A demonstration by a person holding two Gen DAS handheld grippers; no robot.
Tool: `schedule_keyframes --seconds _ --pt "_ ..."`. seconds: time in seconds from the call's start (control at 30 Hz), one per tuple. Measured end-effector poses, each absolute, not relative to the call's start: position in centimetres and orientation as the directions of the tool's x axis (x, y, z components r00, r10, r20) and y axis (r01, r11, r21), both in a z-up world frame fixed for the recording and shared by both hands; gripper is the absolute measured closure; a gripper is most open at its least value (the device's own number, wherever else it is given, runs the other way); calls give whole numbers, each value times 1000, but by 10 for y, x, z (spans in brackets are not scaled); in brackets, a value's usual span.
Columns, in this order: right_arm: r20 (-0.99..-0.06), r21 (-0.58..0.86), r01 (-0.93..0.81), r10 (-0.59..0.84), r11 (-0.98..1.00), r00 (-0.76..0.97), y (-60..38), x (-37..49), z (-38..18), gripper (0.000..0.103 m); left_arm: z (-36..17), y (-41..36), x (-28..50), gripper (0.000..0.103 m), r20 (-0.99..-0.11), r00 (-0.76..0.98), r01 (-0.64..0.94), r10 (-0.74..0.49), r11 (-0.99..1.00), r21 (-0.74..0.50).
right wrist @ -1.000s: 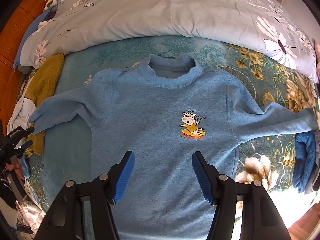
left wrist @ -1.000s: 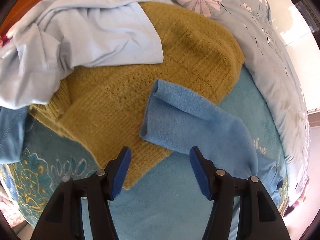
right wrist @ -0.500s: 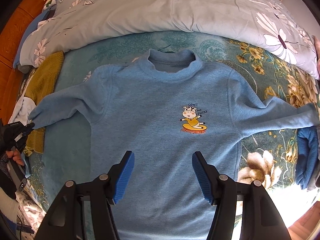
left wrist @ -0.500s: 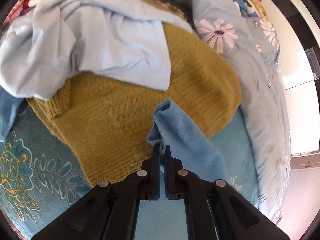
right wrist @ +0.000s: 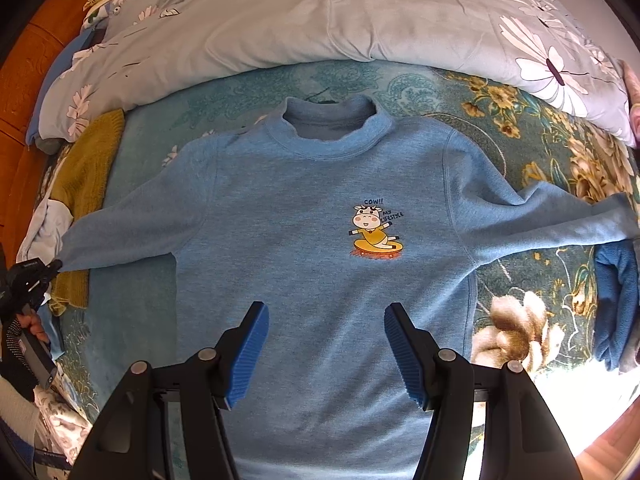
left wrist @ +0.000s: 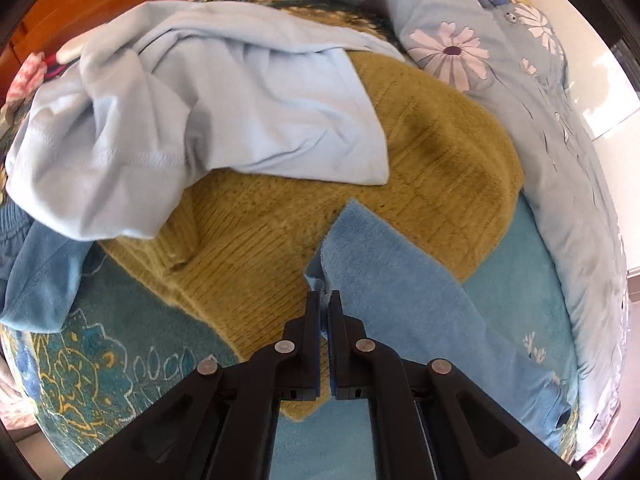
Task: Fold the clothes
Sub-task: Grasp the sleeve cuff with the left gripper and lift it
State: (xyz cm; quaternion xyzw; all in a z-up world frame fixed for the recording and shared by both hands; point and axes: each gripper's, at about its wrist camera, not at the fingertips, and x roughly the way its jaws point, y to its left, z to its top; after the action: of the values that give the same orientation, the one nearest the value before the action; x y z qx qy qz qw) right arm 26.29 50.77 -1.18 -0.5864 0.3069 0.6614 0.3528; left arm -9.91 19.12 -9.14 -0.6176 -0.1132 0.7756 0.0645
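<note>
Left gripper (left wrist: 324, 300) clamped on the cuff of the blue cotton sweatshirt (right wrist: 320, 248) lying flat face-up on the teal floral bedspread (right wrist: 520, 152), sleeve running sideways toward the body where the right gripper (right wrist: 326, 356) hovers, fingers apart, holding nothing.

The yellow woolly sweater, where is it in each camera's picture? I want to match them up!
Left wrist view: the yellow sweater fills the middle, under a pale blue garment, just beyond the left gripper.
Right wrist view: the same sweater is a narrow strip at the far left edge, beside the blue sweatshirt.
Shared landmark: the sweatshirt's sleeve, whose cuff the left gripper pinches, lies over the yellow sweater.
</note>
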Motion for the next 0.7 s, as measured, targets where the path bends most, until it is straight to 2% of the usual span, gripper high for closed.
schedule_keyframes --seconds 0.23,0.37,0.43,0.53,0.7 --pt "-991 -9 -848 115 -530 -62 518 282 -8 39 -73 202 -95 100 -930 -269 -19 249 -967 -253" --pt "-991 0 -854 116 -520 -70 519 290 -6 39 -42 221 -89 100 -900 -316 -80 300 -954 -290" --pt "-990 5 -858 115 -514 -75 519 293 -5 39 -20 238 -81 100 -880 -335 -149 337 -941 -304" --pt "-990 17 -865 114 -501 -85 522 300 -6 39 17 282 -52 100 -844 -347 -345 409 -892 -291" --pt "-988 31 -879 117 -476 -99 528 316 -4 39 40 362 -3 100 -803 -252 -572 539 -752 -326"
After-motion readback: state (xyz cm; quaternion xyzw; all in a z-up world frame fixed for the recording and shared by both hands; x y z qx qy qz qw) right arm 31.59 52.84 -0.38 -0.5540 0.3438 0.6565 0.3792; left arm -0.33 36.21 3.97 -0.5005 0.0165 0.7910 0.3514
